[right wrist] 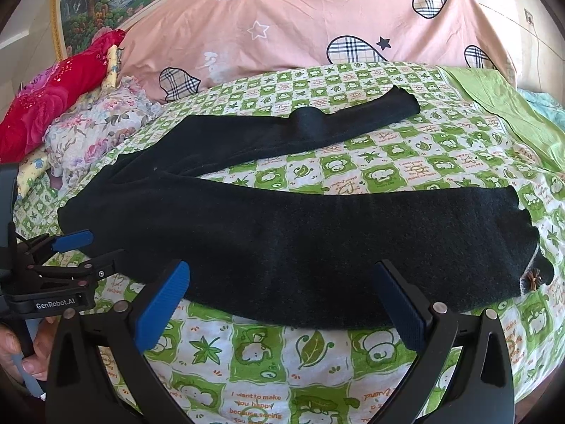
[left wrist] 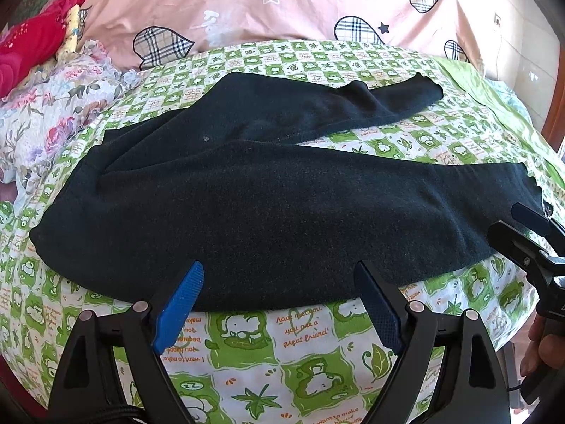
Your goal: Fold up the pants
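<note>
Black pants (left wrist: 268, 198) lay spread across the bed (left wrist: 317, 357) on a green checked sheet, legs splayed toward the right. The left claw (left wrist: 279, 282) hung wide open at the near edge of the fabric; the right claw (right wrist: 282, 282) gaped likewise, gripping nothing.

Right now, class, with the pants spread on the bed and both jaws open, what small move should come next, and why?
Probably lower both grippers onto the near leg's front edge and close. The pants lie flat on the sheet with legs splayed apart, unfolded. The left gripper and right gripper hover open just short of that edge, holding nothing, so a grip must come first.
</note>
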Demonstrator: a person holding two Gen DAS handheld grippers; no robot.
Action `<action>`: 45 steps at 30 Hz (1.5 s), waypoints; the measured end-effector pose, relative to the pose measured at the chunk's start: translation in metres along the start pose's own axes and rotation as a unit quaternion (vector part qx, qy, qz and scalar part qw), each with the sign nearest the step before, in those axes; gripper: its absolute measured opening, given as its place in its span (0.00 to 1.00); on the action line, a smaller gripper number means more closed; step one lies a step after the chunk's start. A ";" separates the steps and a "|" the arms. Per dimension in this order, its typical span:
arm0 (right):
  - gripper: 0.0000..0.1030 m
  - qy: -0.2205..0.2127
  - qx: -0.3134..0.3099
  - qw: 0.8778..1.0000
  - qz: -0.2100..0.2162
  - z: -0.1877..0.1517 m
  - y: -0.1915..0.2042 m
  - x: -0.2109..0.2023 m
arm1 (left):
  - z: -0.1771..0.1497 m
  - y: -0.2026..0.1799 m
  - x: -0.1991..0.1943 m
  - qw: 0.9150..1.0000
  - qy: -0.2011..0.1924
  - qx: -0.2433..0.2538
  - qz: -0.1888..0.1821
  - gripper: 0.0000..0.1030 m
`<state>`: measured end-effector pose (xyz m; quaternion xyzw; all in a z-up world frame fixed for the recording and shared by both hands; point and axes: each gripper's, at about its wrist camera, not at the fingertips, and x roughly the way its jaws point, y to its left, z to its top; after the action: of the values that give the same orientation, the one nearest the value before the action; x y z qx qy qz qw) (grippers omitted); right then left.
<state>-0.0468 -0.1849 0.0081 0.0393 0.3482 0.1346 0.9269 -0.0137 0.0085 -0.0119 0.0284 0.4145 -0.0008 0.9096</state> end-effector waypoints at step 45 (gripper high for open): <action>1.00 -0.006 0.015 1.000 0.010 0.005 0.001 -0.004 | 0.003 -0.002 -0.003 1.000 0.000 -0.001 -0.005 0.86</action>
<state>-0.0466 -0.1845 0.0140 0.0574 0.3440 0.1389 0.9268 -0.0132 0.0058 -0.0073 0.0252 0.4147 -0.0052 0.9096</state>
